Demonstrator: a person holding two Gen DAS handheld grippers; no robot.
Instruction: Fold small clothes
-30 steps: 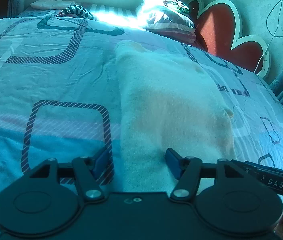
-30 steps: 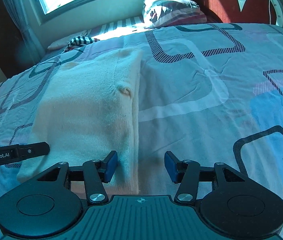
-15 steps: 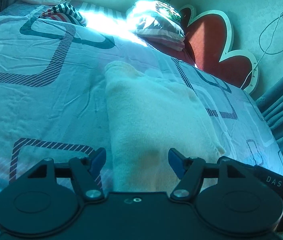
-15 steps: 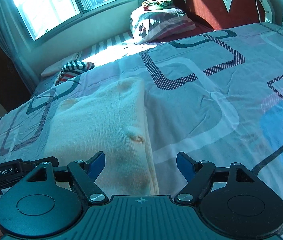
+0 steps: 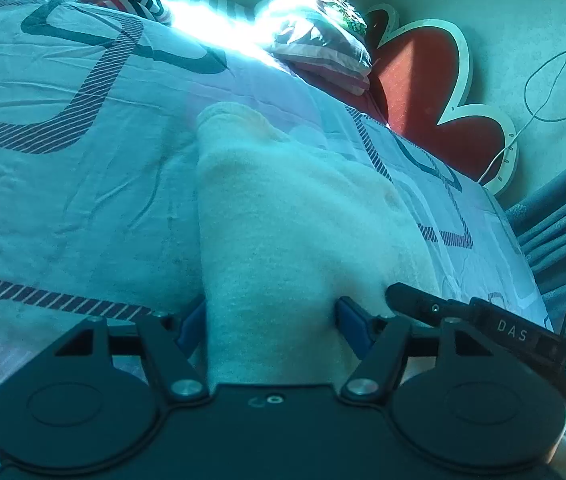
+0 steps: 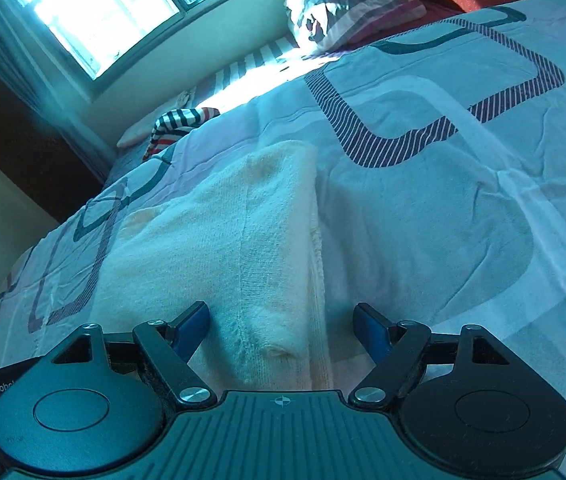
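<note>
At the bottom of both views my two grippers are low over the near end of the cream garment (image 5: pixel 291 216), one at each near corner, because I think the next fold needs both corners lifted together. My left gripper (image 5: pixel 271 318) has its jaws spread apart with the cloth lying between the blue pads (image 5: pixel 349 316), not pinched. My right gripper (image 6: pixel 281 320) is also released, and its jaws stand wide on both sides of the garment's right edge, where I can see several layers stacked. So I judge the garment is already folded lengthwise into a long strip, and the fold across is not yet done. The strip runs from the bottom centre of each frame toward the middle, flat on the patterned bedsheet (image 5: pixel 63 184). Further up, a striped cloth (image 6: pixel 179 122) lies at the upper left of the right view, well apart from the garment. A pillow (image 5: pixel 323 48) rests against the red headboard (image 5: pixel 435 92), and the window (image 6: pixel 95 12) is at the top.
</note>
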